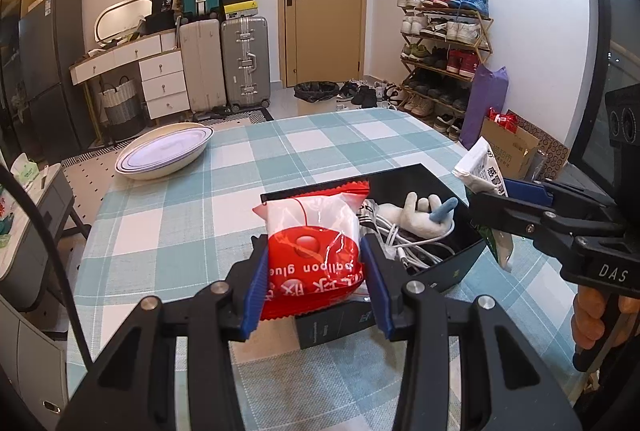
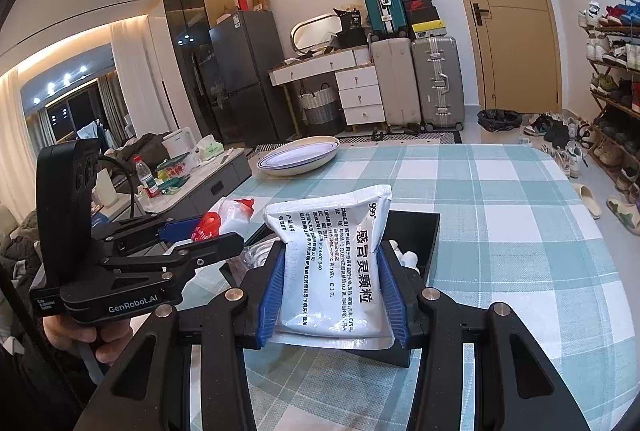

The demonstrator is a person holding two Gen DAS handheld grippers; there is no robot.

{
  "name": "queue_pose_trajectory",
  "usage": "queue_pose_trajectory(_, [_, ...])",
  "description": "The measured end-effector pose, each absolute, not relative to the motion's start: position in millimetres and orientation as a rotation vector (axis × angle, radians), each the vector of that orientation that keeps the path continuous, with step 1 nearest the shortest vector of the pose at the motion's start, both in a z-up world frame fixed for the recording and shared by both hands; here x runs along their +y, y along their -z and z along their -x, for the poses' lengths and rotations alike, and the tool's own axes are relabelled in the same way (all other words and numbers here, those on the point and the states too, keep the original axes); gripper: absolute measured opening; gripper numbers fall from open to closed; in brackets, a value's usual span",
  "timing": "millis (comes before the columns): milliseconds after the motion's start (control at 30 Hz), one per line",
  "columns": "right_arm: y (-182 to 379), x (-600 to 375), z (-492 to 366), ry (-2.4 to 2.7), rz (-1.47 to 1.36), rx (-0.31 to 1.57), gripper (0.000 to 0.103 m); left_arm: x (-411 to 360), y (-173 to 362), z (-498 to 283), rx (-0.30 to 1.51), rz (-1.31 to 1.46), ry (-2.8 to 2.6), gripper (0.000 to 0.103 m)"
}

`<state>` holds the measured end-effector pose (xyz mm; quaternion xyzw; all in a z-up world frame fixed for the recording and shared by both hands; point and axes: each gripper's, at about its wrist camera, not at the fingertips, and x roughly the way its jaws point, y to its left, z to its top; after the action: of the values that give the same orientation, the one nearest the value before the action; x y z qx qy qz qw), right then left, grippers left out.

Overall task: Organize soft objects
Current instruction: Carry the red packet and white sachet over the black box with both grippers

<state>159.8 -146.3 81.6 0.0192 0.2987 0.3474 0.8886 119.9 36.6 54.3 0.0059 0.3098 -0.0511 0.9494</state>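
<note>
Two soft packs are aloft over the black box (image 1: 452,263) on the checked tablecloth (image 1: 192,207): left gripper (image 1: 314,271) is clamped on the red-and-white balloon-glue pouch (image 1: 316,247), right gripper (image 2: 332,291) is clamped on the white medicine sachet (image 2: 336,263), both above the box's near side. Box already holds a white plush toy (image 1: 416,215) and white cables (image 1: 400,243) (free room looks tight). Judgement: lower one pack at a time w/ flat face down beside the toy, release only once it rests, keep the other gripper clear to avoid a clash.
</note>
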Motion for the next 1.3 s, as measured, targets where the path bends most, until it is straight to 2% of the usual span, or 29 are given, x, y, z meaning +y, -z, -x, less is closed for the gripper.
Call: queue_pose_trajectory(1300, [-40, -118, -221, -0.671, 0.063, 0.722, 0.045, 16, -26, -176, 0.682, -0.040, 0.135, 0.043])
